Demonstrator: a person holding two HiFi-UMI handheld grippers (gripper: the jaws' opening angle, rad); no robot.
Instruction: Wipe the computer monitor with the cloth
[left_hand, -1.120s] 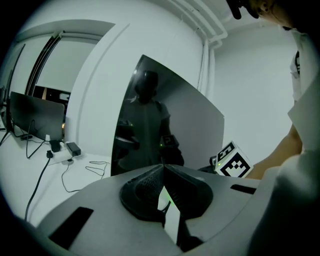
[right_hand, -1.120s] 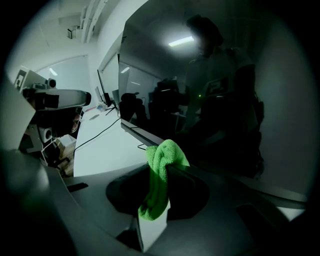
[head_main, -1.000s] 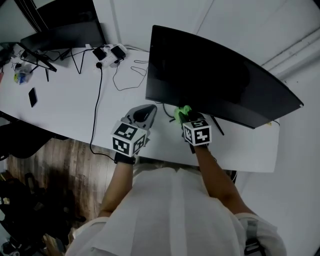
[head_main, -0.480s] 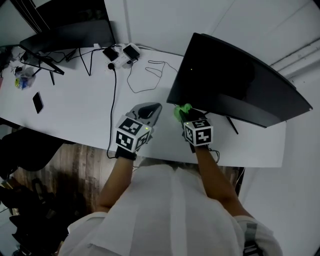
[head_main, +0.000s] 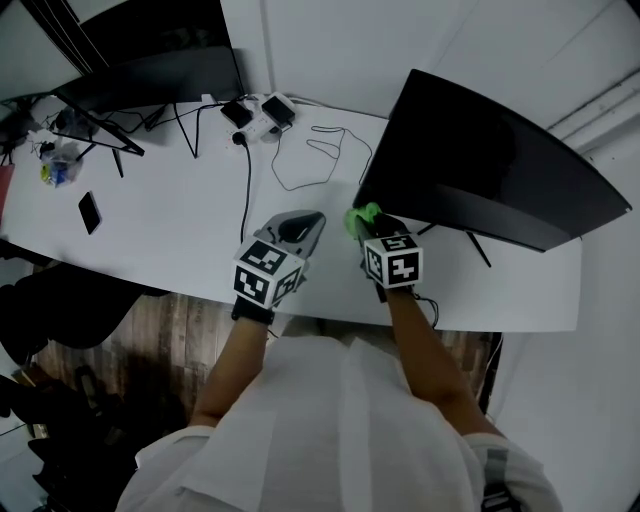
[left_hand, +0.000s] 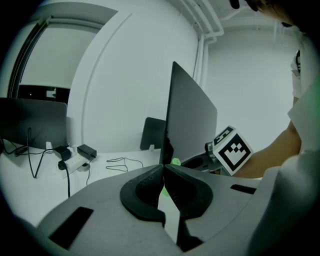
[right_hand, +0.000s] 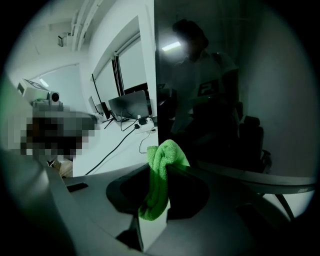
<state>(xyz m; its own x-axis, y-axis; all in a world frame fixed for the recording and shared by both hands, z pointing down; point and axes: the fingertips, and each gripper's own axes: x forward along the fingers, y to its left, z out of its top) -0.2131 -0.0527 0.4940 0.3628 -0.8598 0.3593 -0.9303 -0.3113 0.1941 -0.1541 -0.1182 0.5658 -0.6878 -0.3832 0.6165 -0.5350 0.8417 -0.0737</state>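
Observation:
A large dark curved monitor (head_main: 500, 170) stands on the white desk (head_main: 170, 230), its screen (right_hand: 225, 100) filling the right of the right gripper view. My right gripper (head_main: 366, 226) is shut on a bright green cloth (right_hand: 161, 172), whose bunched tip (head_main: 362, 218) sits just at the monitor's lower left corner. My left gripper (head_main: 300, 226) hovers over the desk to the left of the monitor, jaws shut with nothing between them. In the left gripper view the monitor (left_hand: 187, 125) shows edge-on, with the right gripper's marker cube (left_hand: 231, 150) beside it.
A second dark monitor (head_main: 150, 75) stands at the desk's far left. A power strip with adapters (head_main: 258, 115), loose black cables (head_main: 310, 155) and a phone (head_main: 89, 212) lie on the desk. The desk's front edge runs just below my grippers, above a wooden floor (head_main: 170, 320).
The head view has shifted, so the monitor sits further right in the frame. The right gripper with the cloth has come to the monitor's lower left corner. Left gripper stays shut.

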